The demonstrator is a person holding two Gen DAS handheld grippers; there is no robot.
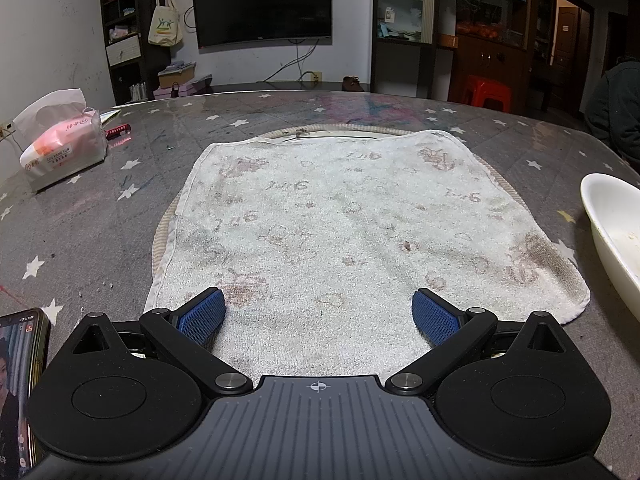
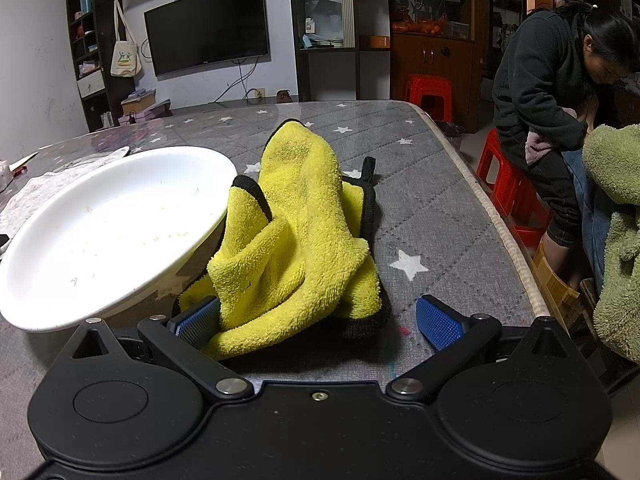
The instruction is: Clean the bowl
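Far left in the left wrist view, a phone (image 1: 22, 384) is cut off by the frame edge, only part of its lit screen showing. Beyond it sits a soft tissue pack (image 1: 64, 146), one sheet sticking up. The left tool (image 1: 319, 316) hovers with its blue ribbed pads spread wide over a stained white terry towel (image 1: 340, 220) lying flat on a round mat whose striped rim (image 1: 160, 240) just peeks out. At the right edge, the bowl (image 1: 612, 232) is sliced off by the frame.

Over to the right wrist view: there's the bowl (image 2: 108, 232) in full, wide, shallow, glossy white, faint residue inside, resting on the grey star-print quilted tabletop (image 2: 432, 208). Touching its right side is a crumpled yellow fleecy cloth (image 2: 304, 232) with black trim, heaped up. The right tool (image 2: 319, 322) is spread open, its left pad against the cloth, the right pad clear of it. Far right, a seated person (image 2: 560, 92) bends forward, face partly hidden.
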